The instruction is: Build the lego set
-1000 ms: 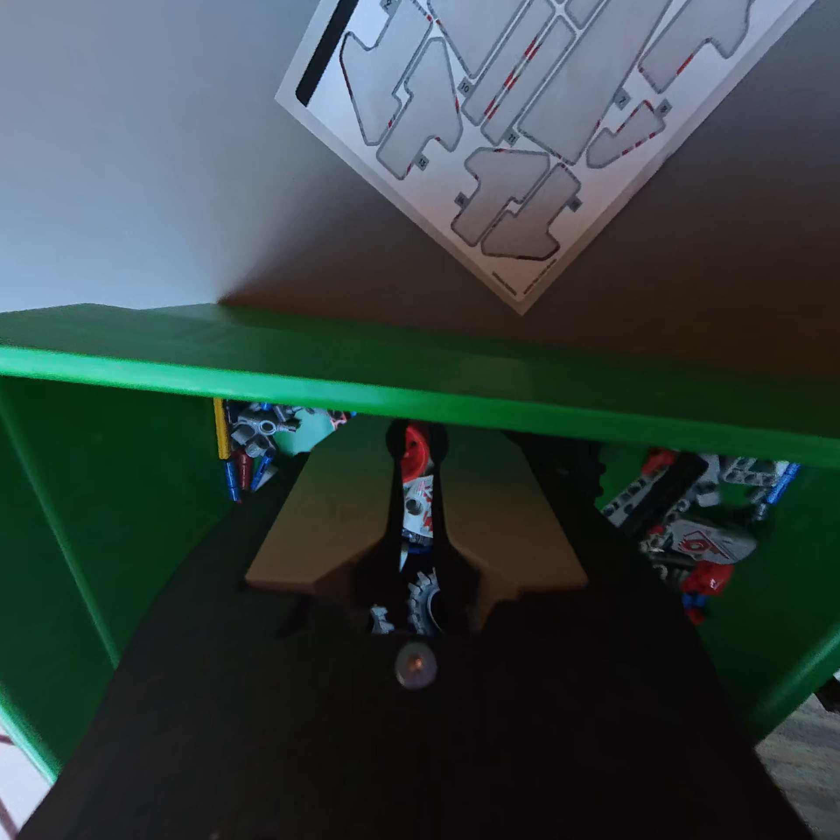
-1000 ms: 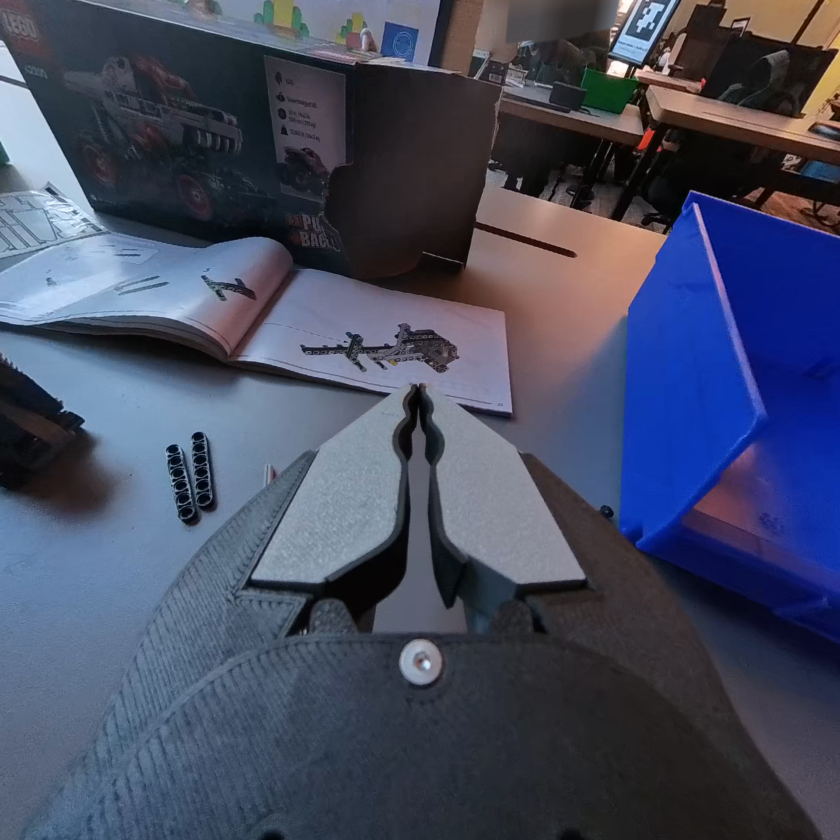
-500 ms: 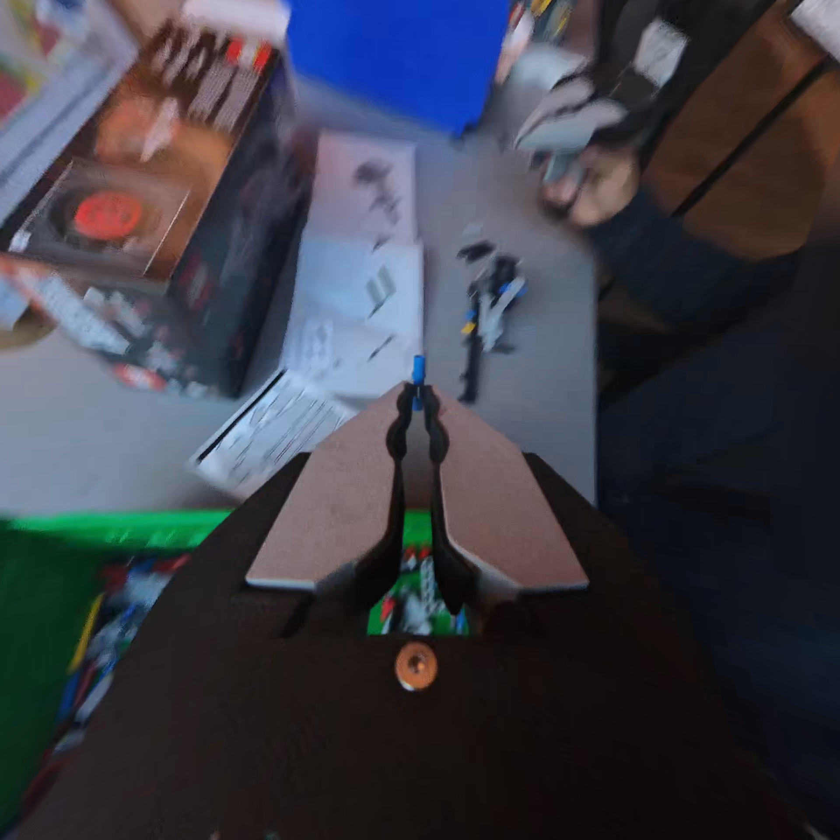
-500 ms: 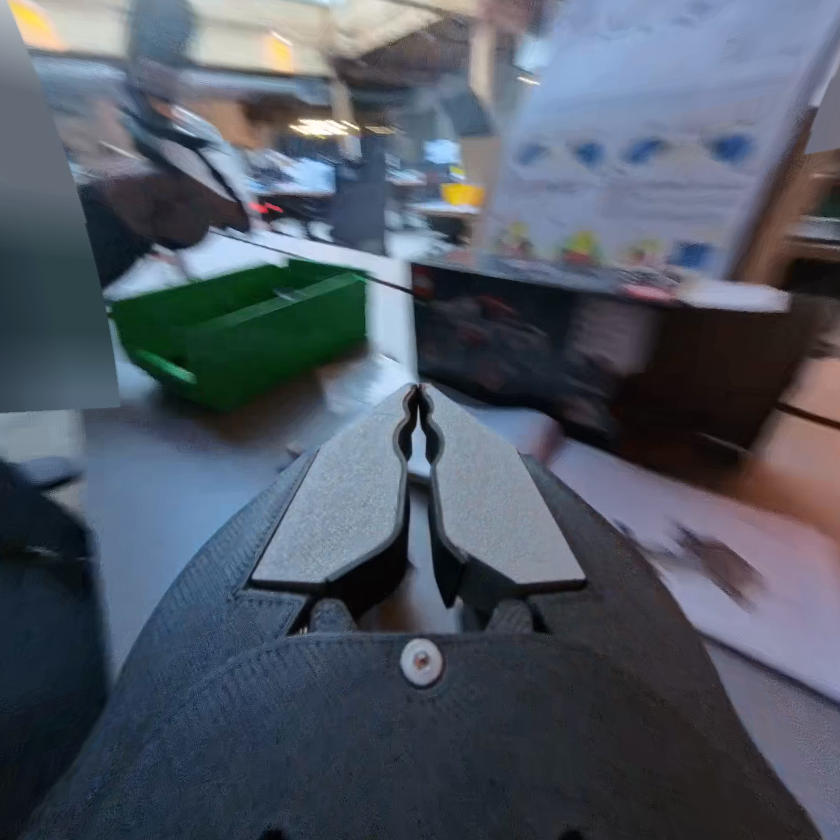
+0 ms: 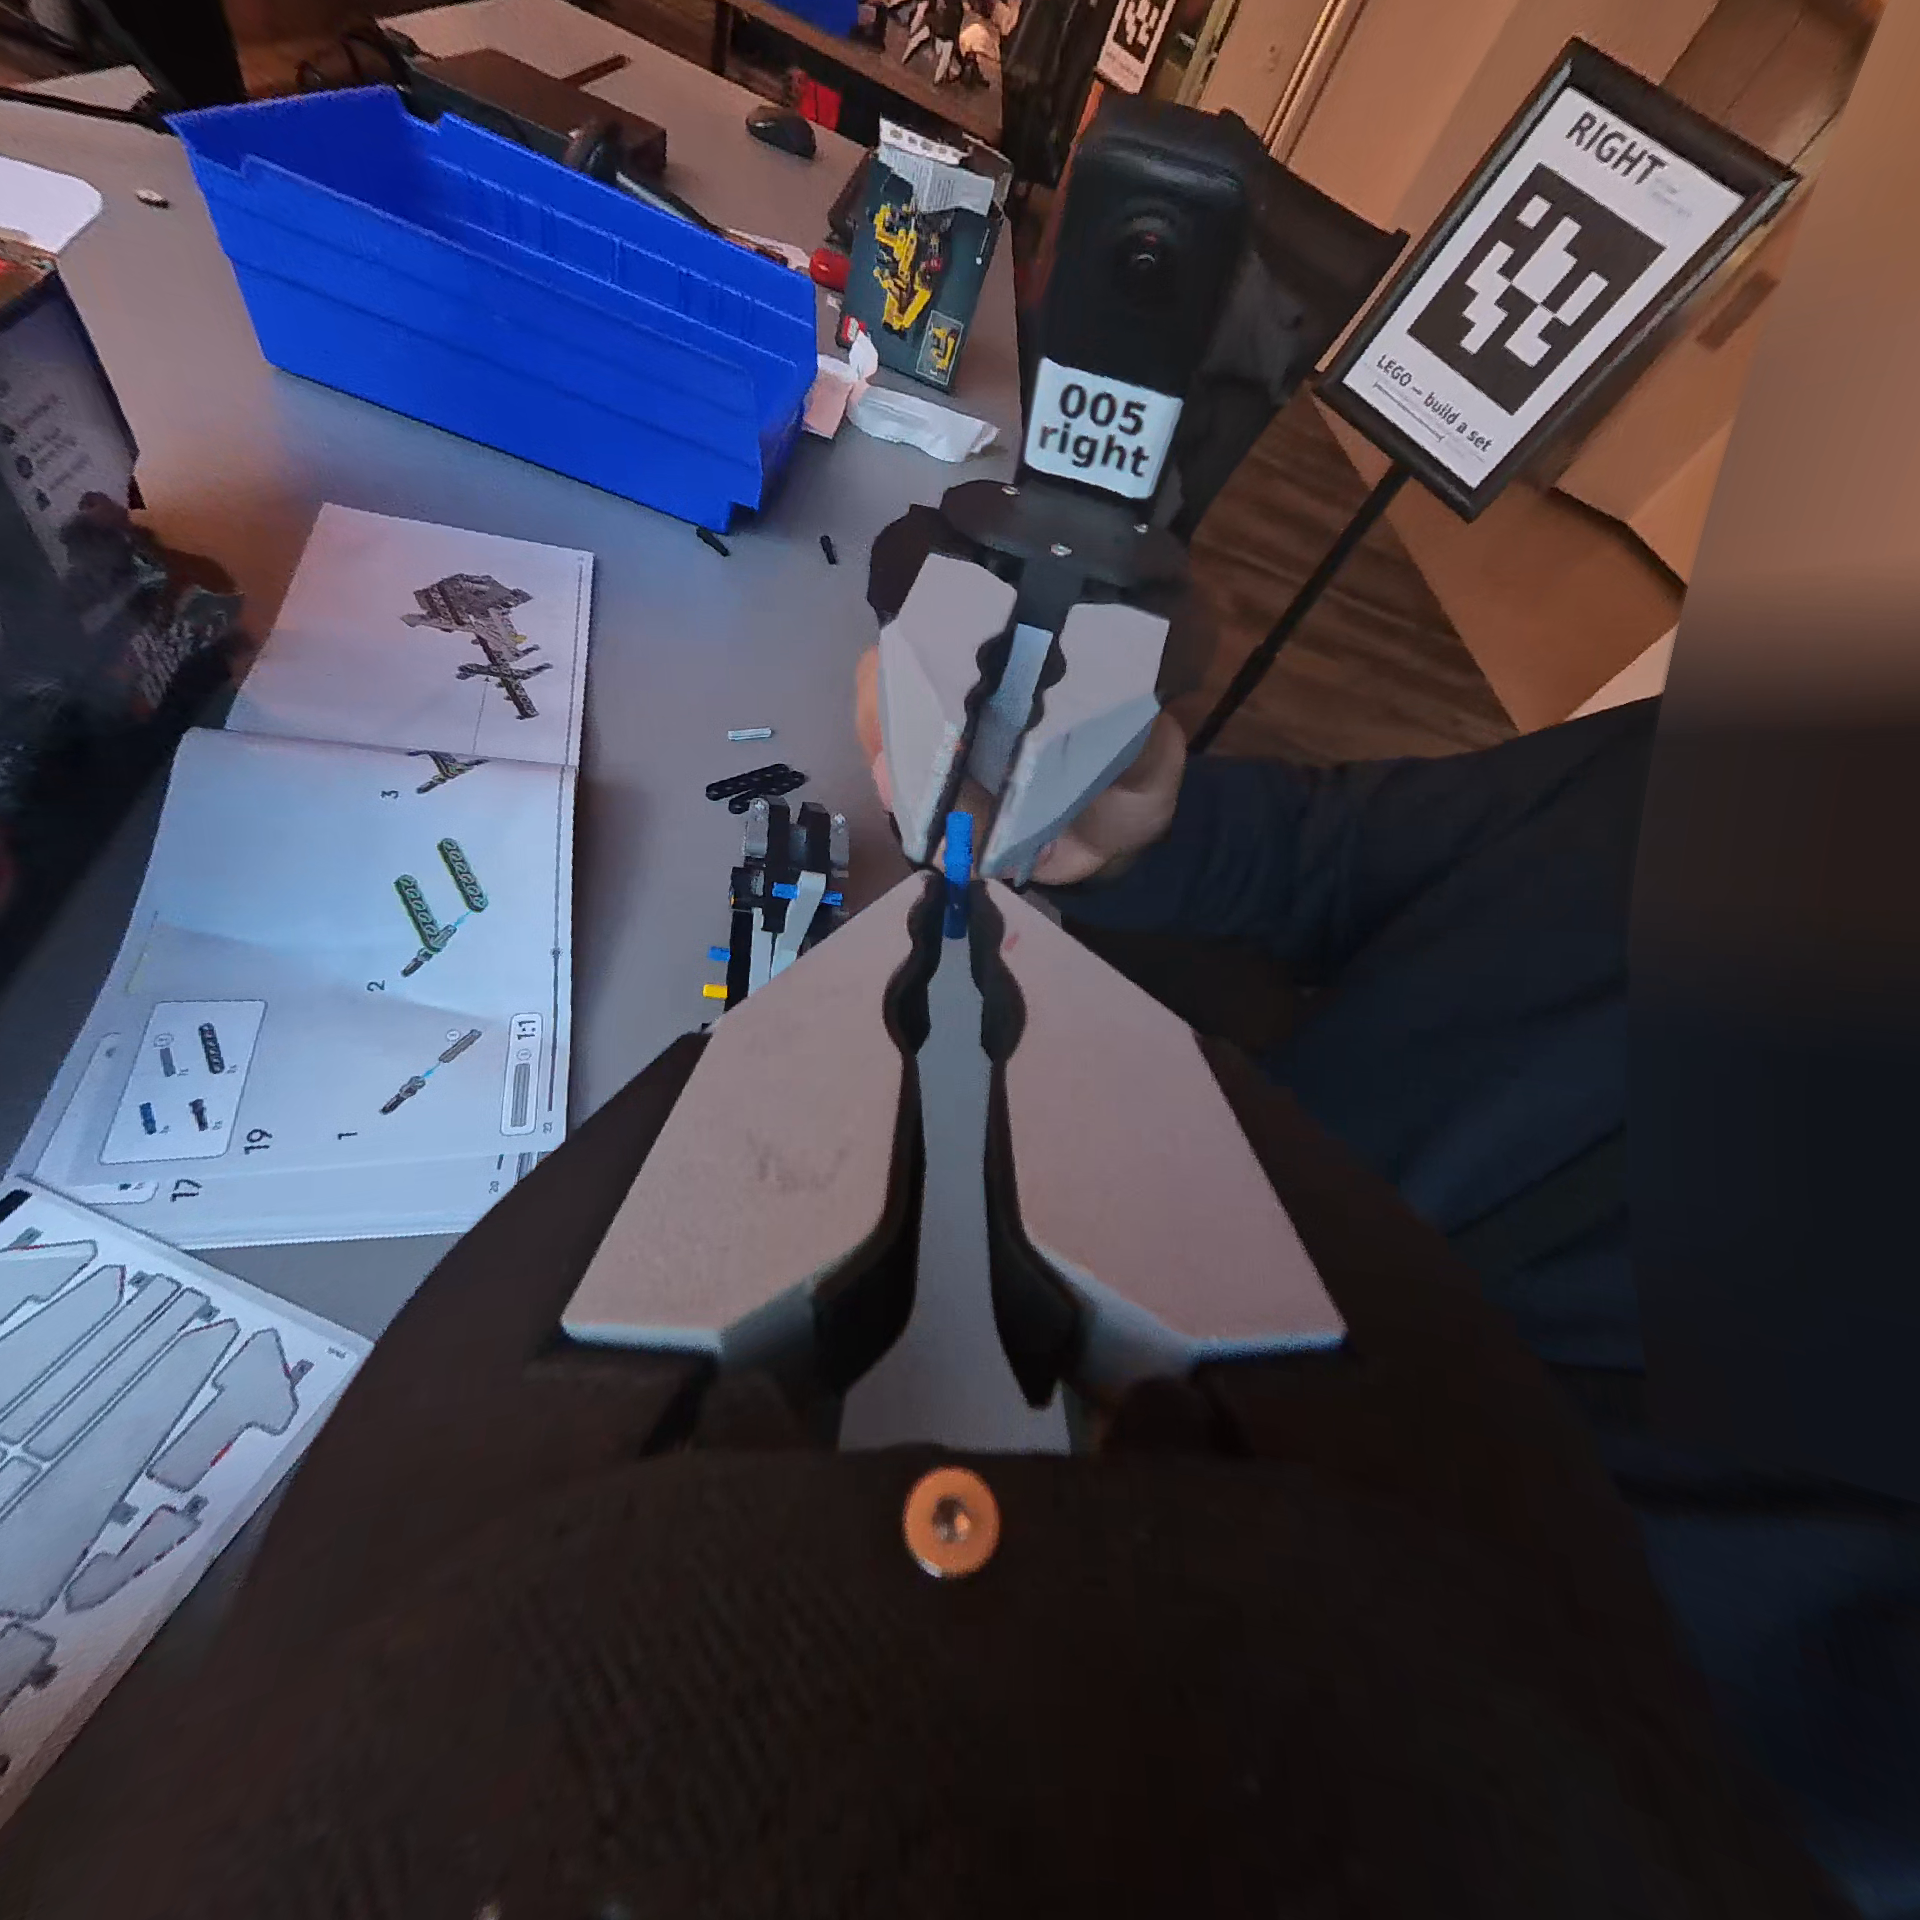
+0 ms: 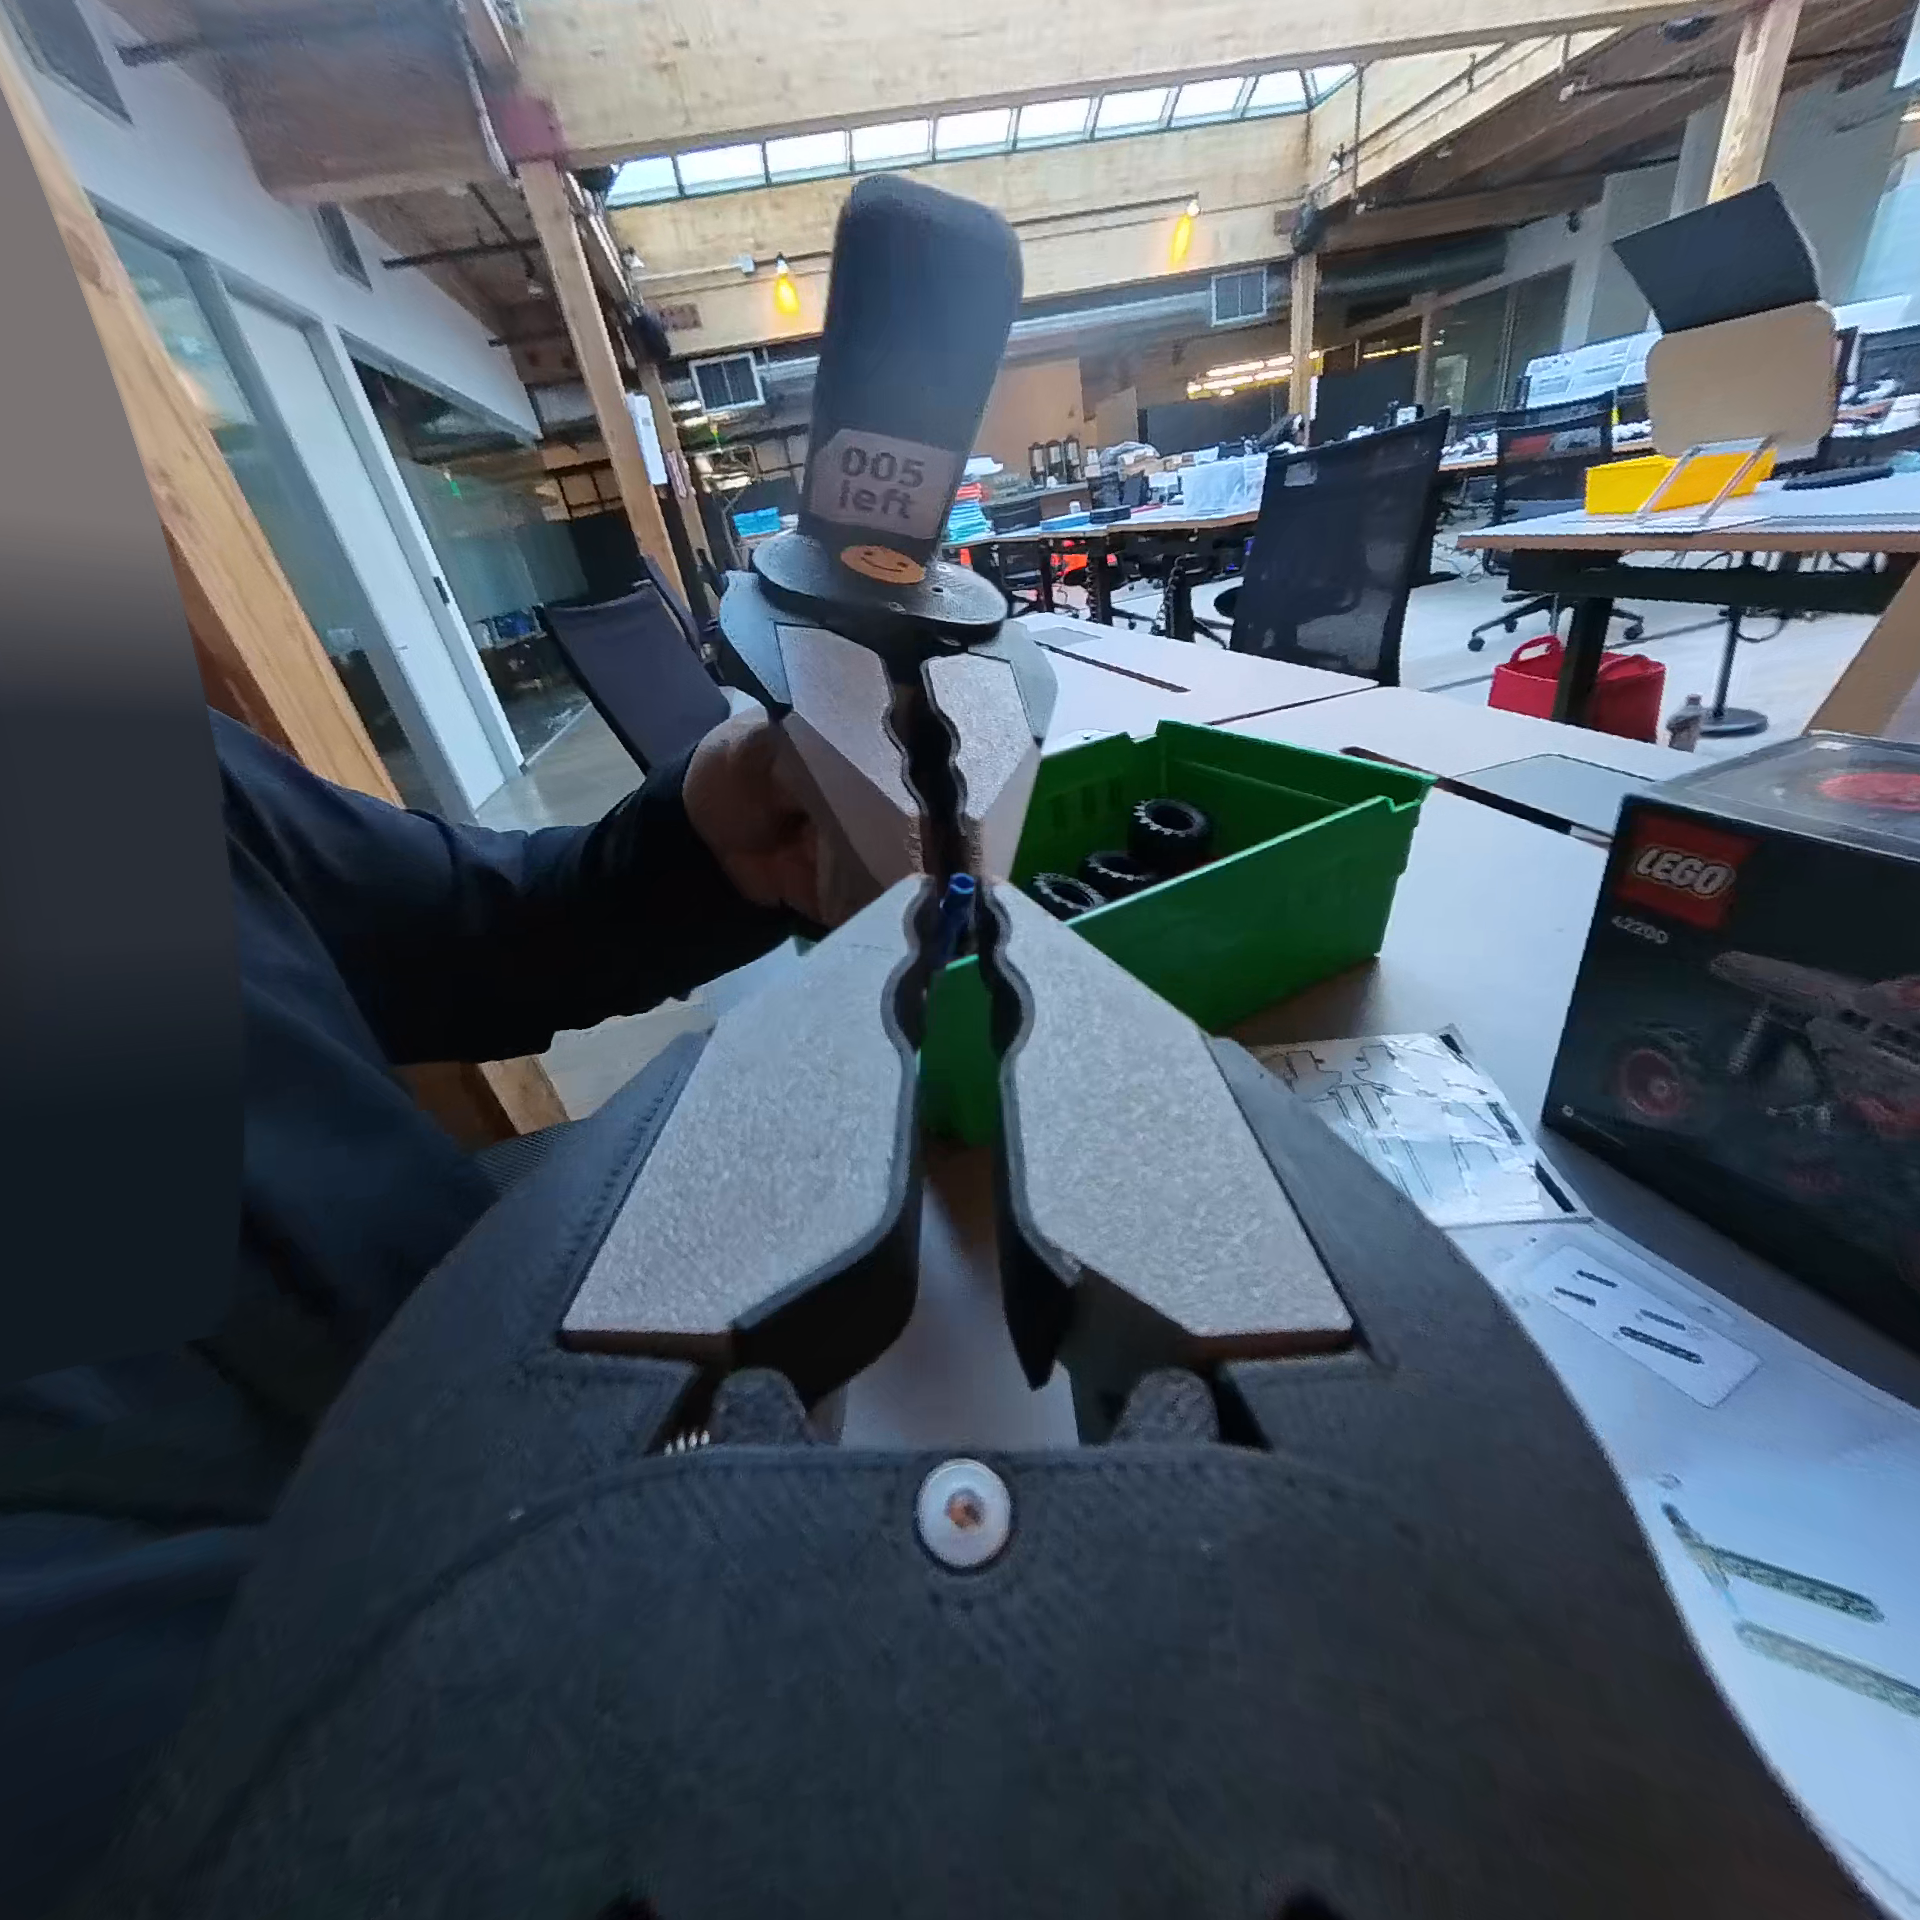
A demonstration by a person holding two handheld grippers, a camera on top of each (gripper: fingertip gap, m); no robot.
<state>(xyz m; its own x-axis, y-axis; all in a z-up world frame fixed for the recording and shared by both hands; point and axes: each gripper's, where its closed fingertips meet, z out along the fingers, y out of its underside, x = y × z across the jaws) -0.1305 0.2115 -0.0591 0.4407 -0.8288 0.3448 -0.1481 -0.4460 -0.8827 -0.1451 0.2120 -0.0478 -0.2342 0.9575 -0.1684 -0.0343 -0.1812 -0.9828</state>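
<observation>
My left gripper (image 5: 954, 902) is shut on a small blue pin (image 5: 957, 862) and holds it upright in the air over the table's near edge. My right gripper (image 5: 957, 864) faces it tip to tip. Its fingertips flank the pin's upper end, narrowly apart. In the right wrist view the right gripper (image 6: 954, 896) has the blue pin (image 6: 954, 912) between its tips, with the left gripper (image 6: 941, 862) just beyond. A part-built black and grey assembly (image 5: 781, 902) lies on the table below, beside two black beams (image 5: 755, 781).
An open instruction booklet (image 5: 353, 935) and a sticker sheet (image 5: 135, 1382) lie at the left. A blue bin (image 5: 499, 301) stands at the back. A green bin (image 6: 1226, 914) holds black tyres (image 6: 1169, 831). The set's box (image 6: 1756, 956) stands at the right. A sign stand (image 5: 1548, 281) is behind. Only a small space, under 4 cm, lies between the two pairs of fingers.
My left gripper rose out of the green bin with the blue pin and swung over to the right gripper. My right gripper turned to face it and its jaws parted slightly around the pin.
</observation>
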